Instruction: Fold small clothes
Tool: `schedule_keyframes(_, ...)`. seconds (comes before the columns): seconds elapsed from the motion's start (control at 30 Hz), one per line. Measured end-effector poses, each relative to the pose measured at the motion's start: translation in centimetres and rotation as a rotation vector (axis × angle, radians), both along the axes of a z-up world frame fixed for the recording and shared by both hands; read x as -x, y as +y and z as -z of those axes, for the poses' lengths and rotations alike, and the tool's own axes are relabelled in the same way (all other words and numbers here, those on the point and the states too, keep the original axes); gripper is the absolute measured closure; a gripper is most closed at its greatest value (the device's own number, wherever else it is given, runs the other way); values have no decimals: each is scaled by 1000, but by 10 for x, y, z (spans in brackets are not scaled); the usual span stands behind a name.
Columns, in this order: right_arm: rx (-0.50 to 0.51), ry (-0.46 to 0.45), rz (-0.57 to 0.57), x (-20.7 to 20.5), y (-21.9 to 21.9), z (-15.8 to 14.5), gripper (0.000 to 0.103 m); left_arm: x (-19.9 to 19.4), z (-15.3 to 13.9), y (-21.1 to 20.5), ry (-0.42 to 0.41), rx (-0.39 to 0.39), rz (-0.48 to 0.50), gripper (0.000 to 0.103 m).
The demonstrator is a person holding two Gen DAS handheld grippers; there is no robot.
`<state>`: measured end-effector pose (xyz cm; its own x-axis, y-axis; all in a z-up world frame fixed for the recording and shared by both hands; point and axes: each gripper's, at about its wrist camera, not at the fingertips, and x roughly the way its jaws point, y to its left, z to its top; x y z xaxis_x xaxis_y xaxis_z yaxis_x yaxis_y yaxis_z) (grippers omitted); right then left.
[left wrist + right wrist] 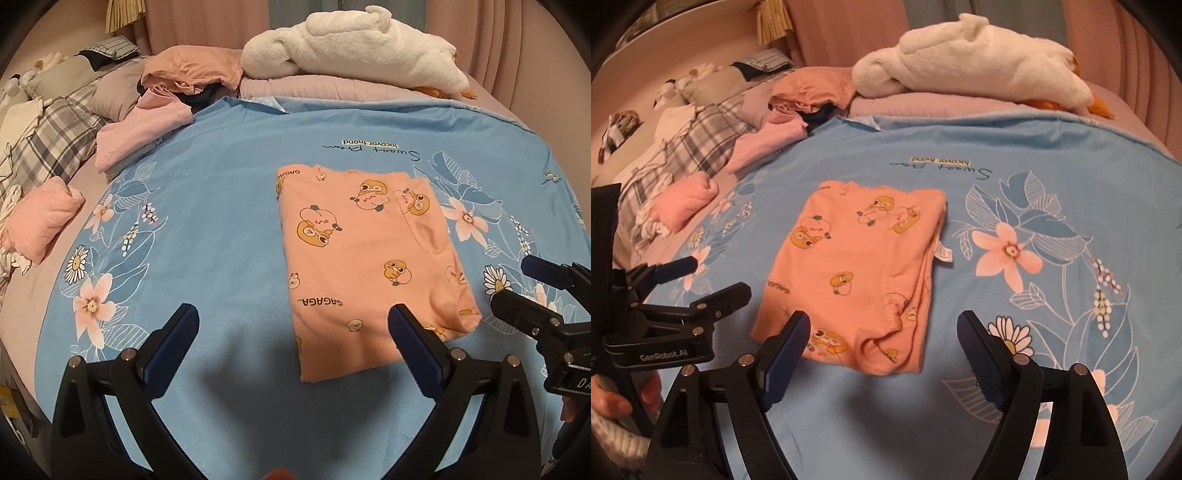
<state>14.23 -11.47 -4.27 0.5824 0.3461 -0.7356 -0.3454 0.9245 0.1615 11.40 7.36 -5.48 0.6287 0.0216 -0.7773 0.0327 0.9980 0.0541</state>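
Observation:
A small orange garment [362, 251] with cartoon prints lies folded into a flat rectangle on the blue flowered sheet [207, 206]. My left gripper [291, 317] hangs open above the sheet near the garment's near left corner, with nothing between its fingers. At the right edge of that view my right gripper [513, 284] shows from the side. In the right wrist view the same garment [857, 266] lies ahead, a white label sticking out on its right side. My right gripper [882, 325] stands open over the garment's near edge, holding nothing. My left gripper [716, 277] appears at the left, held by a hand [613, 398].
A folded pink piece [44, 218] and a pile of pink and striped clothes [147, 122] lie at the left off the sheet. A white plush toy [347, 48] rests on the bedding at the back. Plaid bedding [48, 140] covers the far left. Pink curtains hang behind.

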Motion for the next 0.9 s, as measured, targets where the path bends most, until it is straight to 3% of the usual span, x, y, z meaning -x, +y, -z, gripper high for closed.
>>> schedule_keyframes(0.1,9,-16,-3,4,2,-3,21,3,-3,0,-5,-3,2,1)
schedule_keyframes(0.23,8,-39,-7,9,3,-9,8,6,-7,0,-15,-7,1,1)
schedule_keyframes(0.5,18,-96,-13,19,7,-22,2,12,-16,1,-35,-1,-1,1)
schedule_keyframes(0.9,1,-140,-6,27,10,-38,1,16,-24,2,-36,12,-6,1)
